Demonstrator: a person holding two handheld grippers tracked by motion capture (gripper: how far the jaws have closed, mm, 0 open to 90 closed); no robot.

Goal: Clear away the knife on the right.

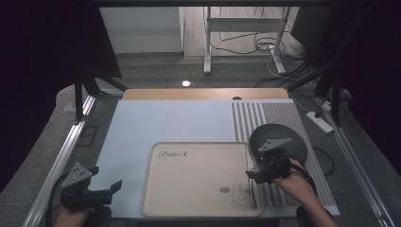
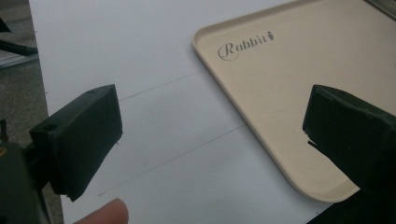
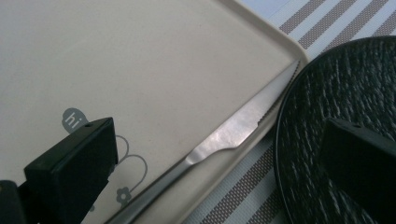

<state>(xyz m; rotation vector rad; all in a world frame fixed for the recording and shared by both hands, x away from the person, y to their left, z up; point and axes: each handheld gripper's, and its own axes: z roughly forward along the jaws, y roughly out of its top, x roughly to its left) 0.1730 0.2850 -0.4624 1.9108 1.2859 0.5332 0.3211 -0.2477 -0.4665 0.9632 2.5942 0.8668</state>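
The knife (image 3: 224, 140) is thin and shiny silver, with little teeth near its pointed tip. It lies in the tray (image 1: 189, 198), right along the tray's right rim. In the high view the knife (image 1: 252, 187) is a thin line in the lower right part of the frame.

The right claw (image 1: 253, 174) hangs just over the knife. Its jaws are wide apart and hold nothing. In the right gripper view the knife runs up from the bottom middle to the upper right, between the two jaws. The left claw (image 1: 113, 185) sits at the lower left of the high view, over the white mat (image 1: 142, 123). Its jaws are wide too, with nothing in them.

The right gripper view shows the knife's teeth and its shine. The high view is too small for that. The left gripper view shows the word "Rabbit" (image 2: 243, 45) on the tray (image 2: 280, 116), and a fingertip (image 2: 105, 213) at the bottom edge. The high view shows a rabbit drawing (image 1: 240, 195) near the tray's lower right corner.

A round black plate (image 1: 288, 137) sits on a striped mat (image 1: 274, 113) to the right of the tray. In the right gripper view the plate (image 3: 341, 93) lies just beside the knife's tip, and the right jaw covers part of it. The mats lie on the tabletop (image 1: 203, 93).
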